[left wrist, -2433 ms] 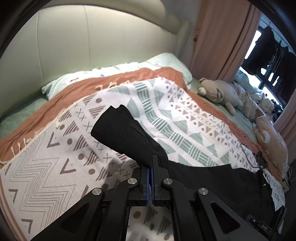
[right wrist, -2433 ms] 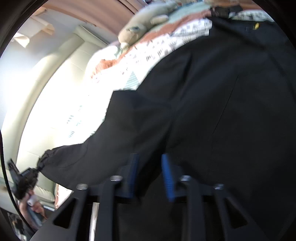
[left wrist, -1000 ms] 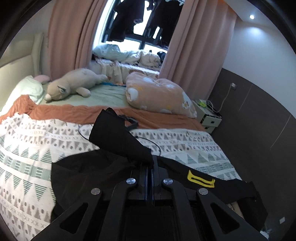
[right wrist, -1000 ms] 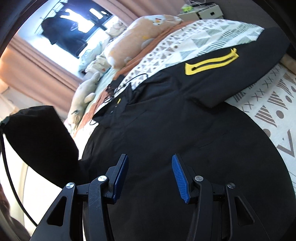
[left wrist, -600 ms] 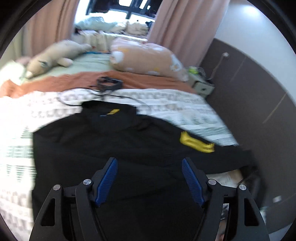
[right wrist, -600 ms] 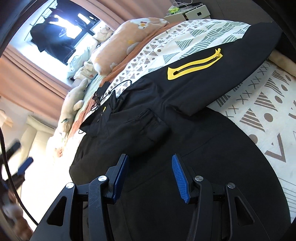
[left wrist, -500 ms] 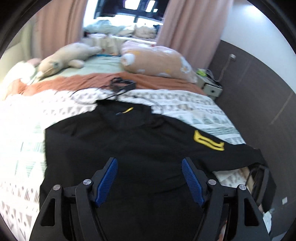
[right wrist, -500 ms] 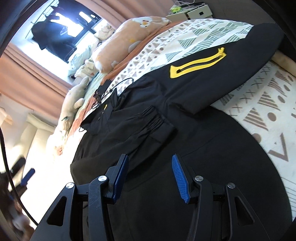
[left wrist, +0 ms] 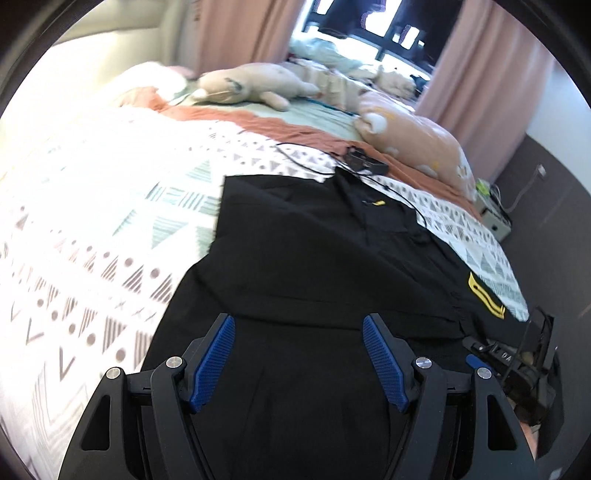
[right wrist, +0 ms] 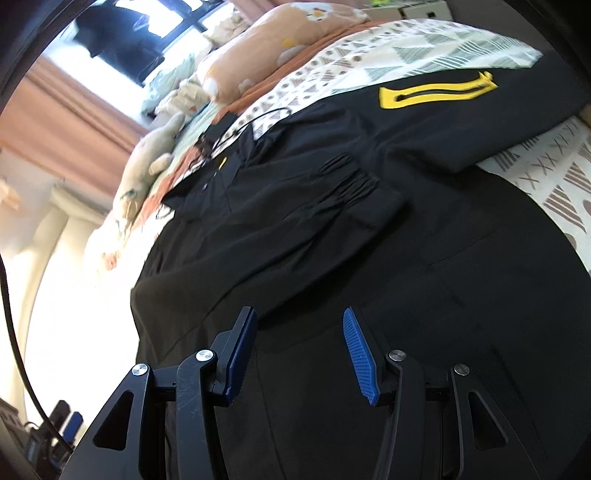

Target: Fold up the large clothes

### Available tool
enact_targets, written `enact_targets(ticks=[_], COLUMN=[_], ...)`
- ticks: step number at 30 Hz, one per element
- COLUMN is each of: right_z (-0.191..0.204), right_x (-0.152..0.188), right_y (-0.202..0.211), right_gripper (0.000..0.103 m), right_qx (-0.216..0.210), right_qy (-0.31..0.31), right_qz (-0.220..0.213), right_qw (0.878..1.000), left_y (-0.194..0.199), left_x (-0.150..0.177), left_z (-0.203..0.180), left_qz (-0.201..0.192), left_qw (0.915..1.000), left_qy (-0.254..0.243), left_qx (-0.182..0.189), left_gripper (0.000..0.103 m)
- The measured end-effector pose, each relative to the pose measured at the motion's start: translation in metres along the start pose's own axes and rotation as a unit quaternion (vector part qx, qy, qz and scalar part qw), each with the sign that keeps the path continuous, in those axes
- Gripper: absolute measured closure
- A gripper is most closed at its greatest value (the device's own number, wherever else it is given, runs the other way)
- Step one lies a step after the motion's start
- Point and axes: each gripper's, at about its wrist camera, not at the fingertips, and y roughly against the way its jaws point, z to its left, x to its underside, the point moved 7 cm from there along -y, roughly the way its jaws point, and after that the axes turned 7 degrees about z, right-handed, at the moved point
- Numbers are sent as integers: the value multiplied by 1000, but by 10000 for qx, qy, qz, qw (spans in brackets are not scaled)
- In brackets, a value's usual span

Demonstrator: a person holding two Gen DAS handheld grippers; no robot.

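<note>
Both claws, left (left wrist: 297,356) and right (right wrist: 299,350), gape empty above the smooth black jacket (left wrist: 314,251); only the right view shows its gathered cuff (right wrist: 354,188).

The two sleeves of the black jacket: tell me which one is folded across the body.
The sleeve with the gathered cuff, lying folded over the black jacket. The other sleeve, with the yellow zip patch, is stretched out sideways.

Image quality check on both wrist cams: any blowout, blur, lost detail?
Left wrist: the patterned blanket is blown out toward the headboard and smeared by motion blur; the black garment reads as near-flat black. Right wrist: the window and left edge are overexposed; the yellow patch stays sharp. Strong fisheye bending in both.
</note>
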Motion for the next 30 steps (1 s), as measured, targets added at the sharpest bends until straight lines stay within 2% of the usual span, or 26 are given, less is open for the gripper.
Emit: enact_targets(ticks=[4,5,7,11,14,20,23,25,30], right_z=[9,7,6,8,5,-10,-17,-17,-20], right_x=[9,11,14,10,-3,-35,-49,-58,-80], right_y=[-2,-3,-4,2,16,37,31,22,0], right_gripper=[53,53,53,53,53,53,53,53,53], right_qx=[185,297,384,531,882,1071,1169,1208,1289], right_qy=[244,233,237,682,1120,1303,1330,1387,1302], right_qz=[-129,-152,-146,-51,-122,-206,-158,-103,-71], right_qw=[9994,9992,9989,9962,9897,9855,9841,9829,9830], left_y=[-6,-13,-25,-17,-26,-47,-59,-65,-81], left_x=[22,25,27,24,25,21,19,17,12], left_z=[30,34,38,45,43,49,55,59,59], left_qz=[-105,19,267,-70,60,72,106,78,171], left_qw=[9970,9963,9959,9957,9963,9959,9936,9921,9917], left_qy=[766,854,861,912,857,887,1088,1232,1256], left_qx=[36,-2,-28,-149,-13,165,285,215,226], left_gripper=[30,30,31,31,31,31,31,31,32])
